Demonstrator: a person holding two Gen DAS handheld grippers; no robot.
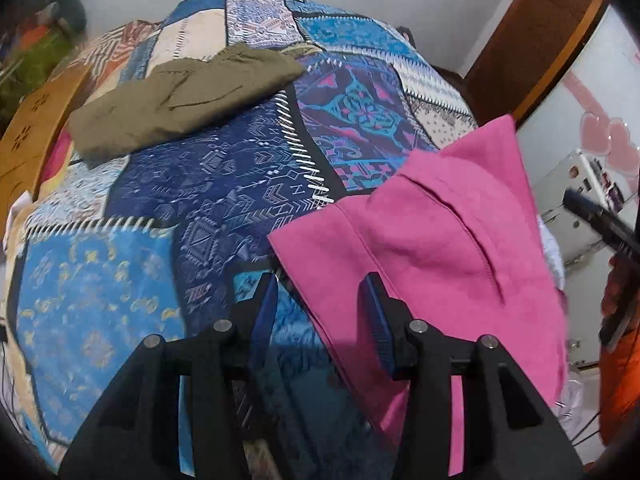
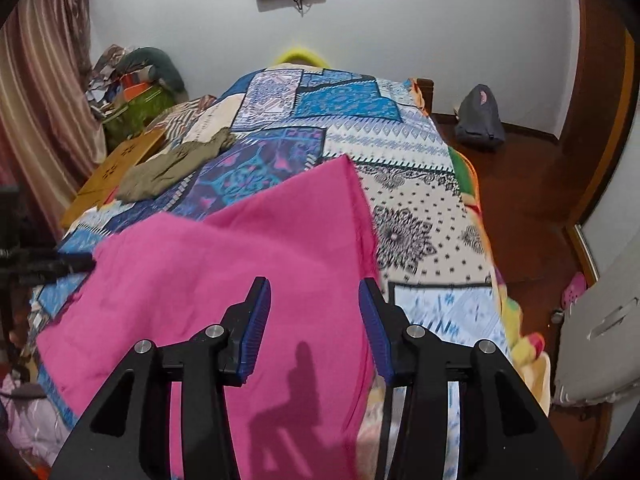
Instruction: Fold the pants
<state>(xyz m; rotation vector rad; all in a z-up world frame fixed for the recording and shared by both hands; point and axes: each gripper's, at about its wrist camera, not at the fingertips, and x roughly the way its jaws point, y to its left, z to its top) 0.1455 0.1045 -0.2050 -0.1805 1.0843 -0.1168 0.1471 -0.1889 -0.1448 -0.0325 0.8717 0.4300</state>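
Pink pants point(image 1: 440, 240) lie spread on the near part of a patchwork bedspread point(image 1: 224, 184); they also show in the right wrist view point(image 2: 224, 272). My left gripper point(image 1: 322, 292) is open, its jaws apart over the pants' left edge, holding nothing. My right gripper point(image 2: 314, 292) is open just above the pink cloth near its right edge, holding nothing. The left gripper shows at the left edge of the right wrist view point(image 2: 60, 264), and the right gripper at the right edge of the left wrist view point(image 1: 596, 216).
Folded olive-green pants point(image 1: 180, 100) lie on the far left of the bed, also in the right wrist view point(image 2: 172, 168). A wooden board point(image 2: 116, 168) and a clutter pile point(image 2: 136, 88) stand on the left. A grey bag point(image 2: 480, 116) sits on the brown floor to the right.
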